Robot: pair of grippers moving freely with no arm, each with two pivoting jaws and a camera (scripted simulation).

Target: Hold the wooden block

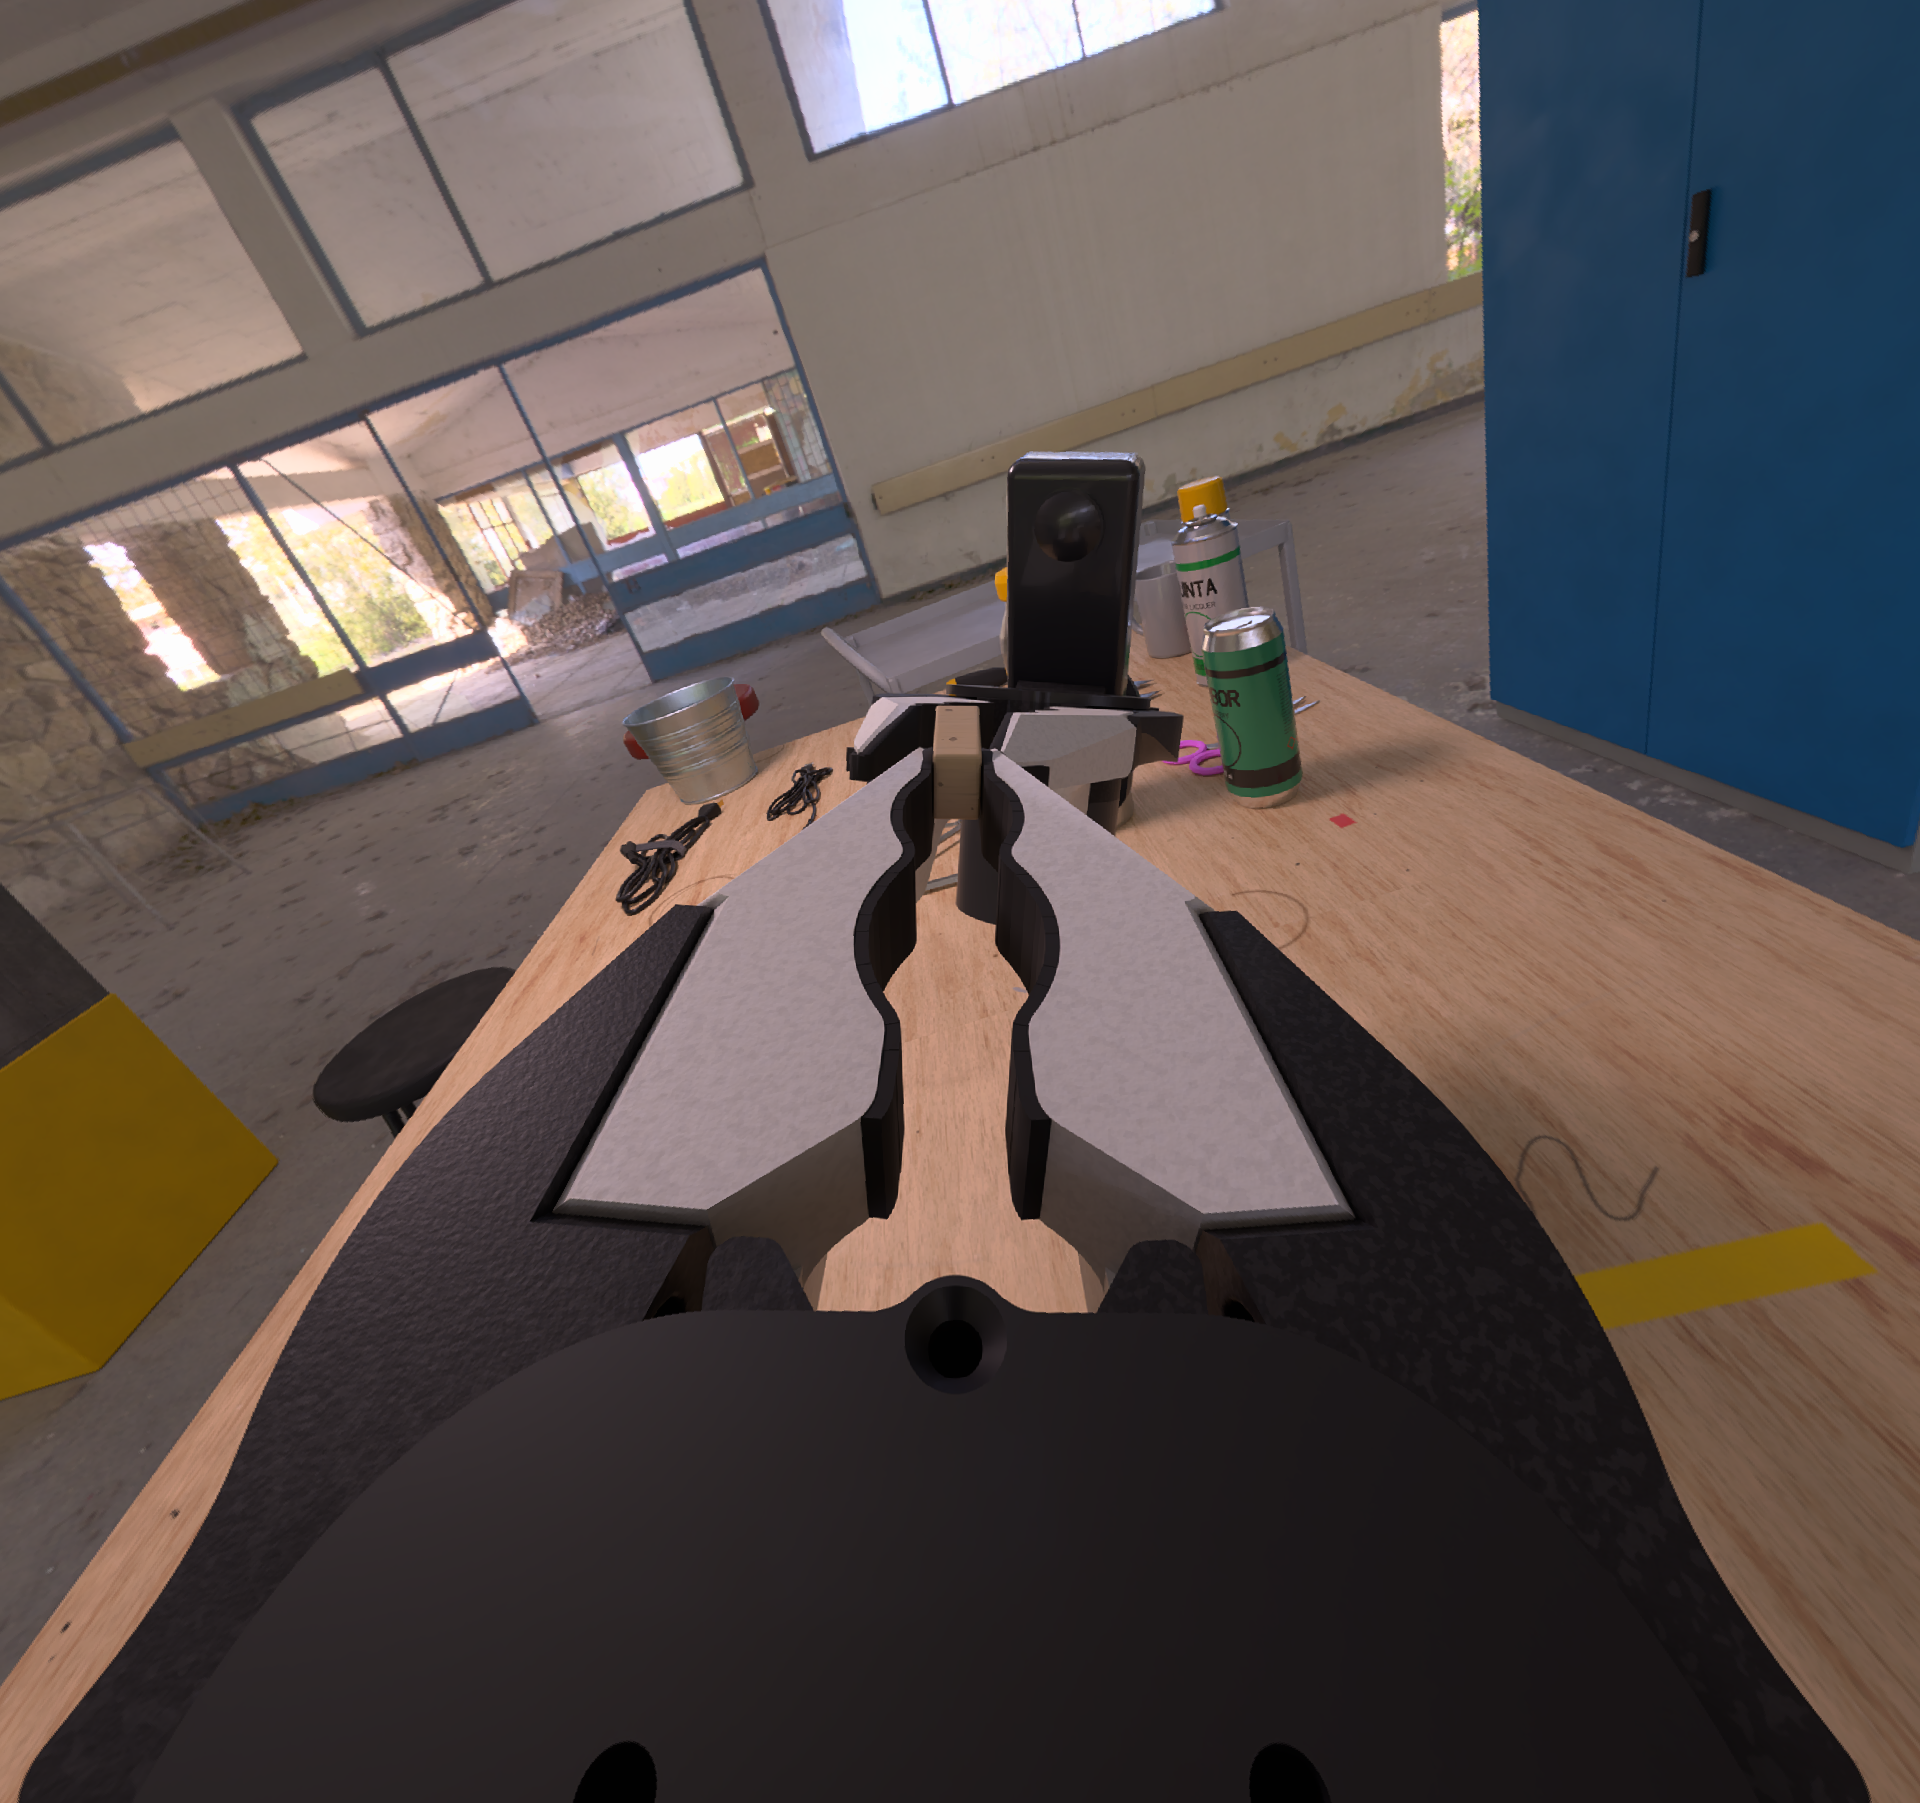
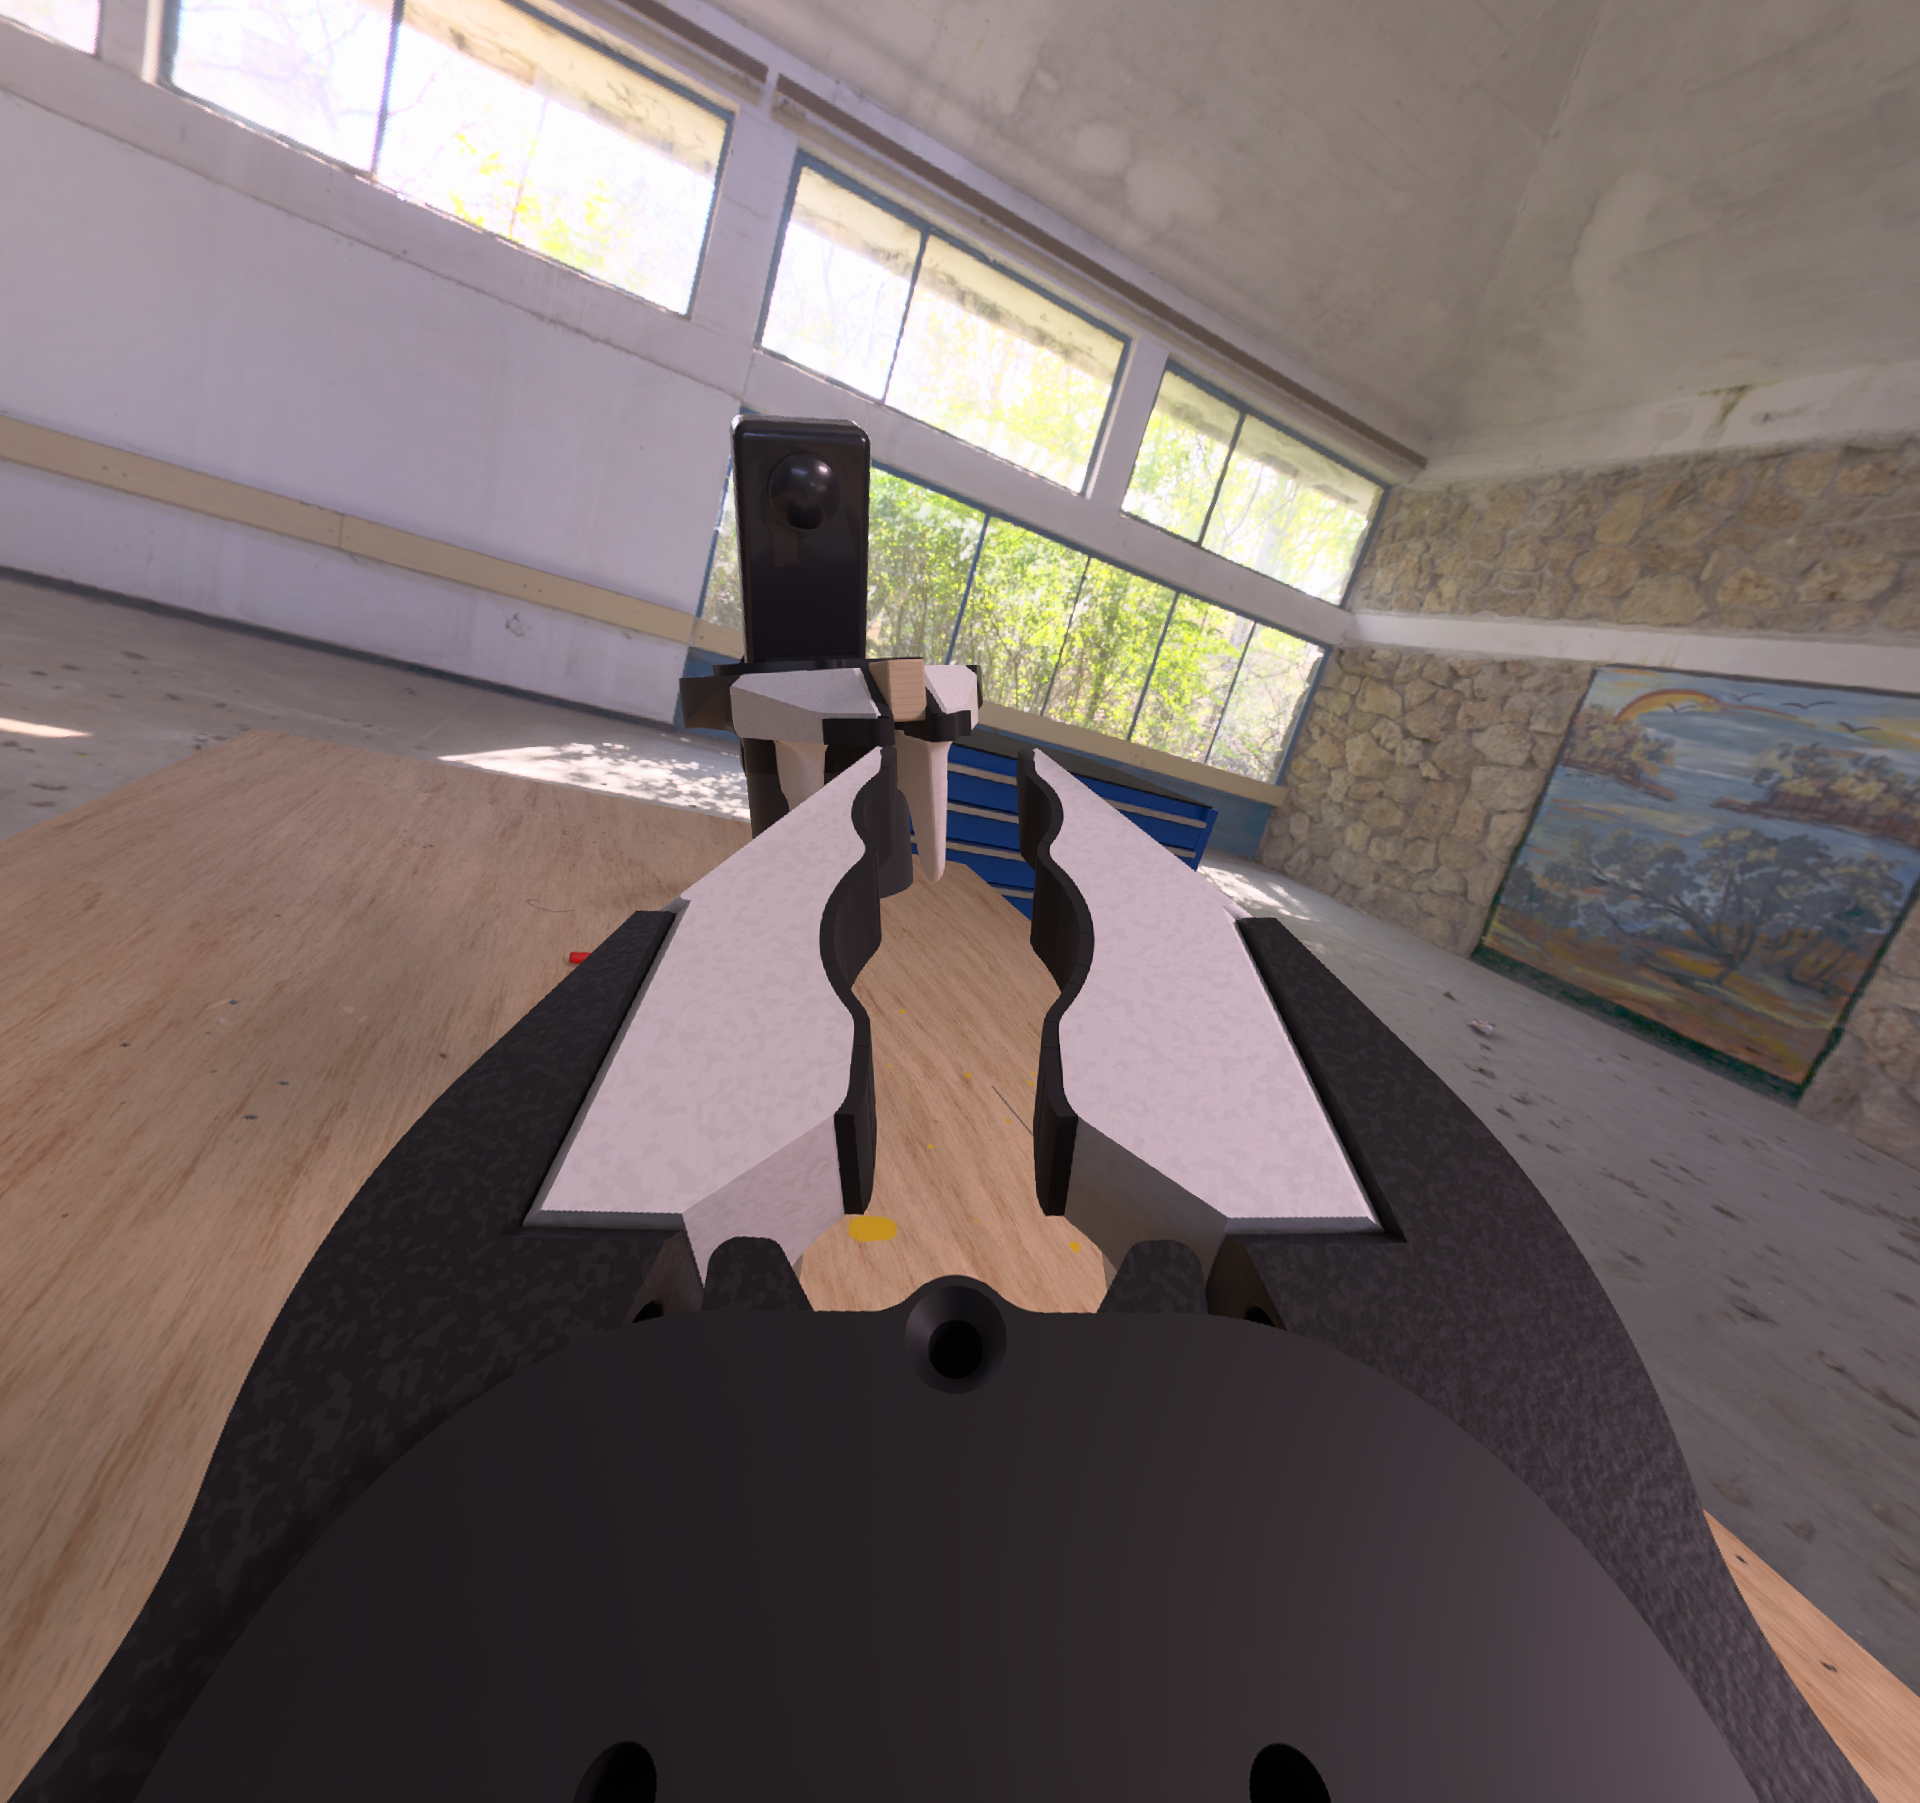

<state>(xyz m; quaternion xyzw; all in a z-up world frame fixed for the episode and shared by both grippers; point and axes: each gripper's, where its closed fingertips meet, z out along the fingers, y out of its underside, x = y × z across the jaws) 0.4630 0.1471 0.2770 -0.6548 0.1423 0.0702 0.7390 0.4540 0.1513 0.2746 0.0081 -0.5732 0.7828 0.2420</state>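
Observation:
The wooden block (image 1: 956, 756) is small and tan. My left gripper (image 1: 958, 779) is shut on it and holds it above the wooden table (image 1: 1455, 974). My right gripper (image 1: 992, 730) faces it from just beyond. In the right wrist view, my right gripper (image 2: 956, 764) is open and empty, its tips just below and in front of the block (image 2: 902, 685). The block sits there between the fingers of the left gripper (image 2: 883, 704).
A metal bucket (image 1: 691, 735), two black cords (image 1: 665, 854), a green can (image 1: 1252, 704), a spray can (image 1: 1205, 558) and purple scissors (image 1: 1195, 756) stand at the table's far end. A blue cabinet (image 1: 1704, 299) is on the right, a black stool (image 1: 405, 1047) on the left.

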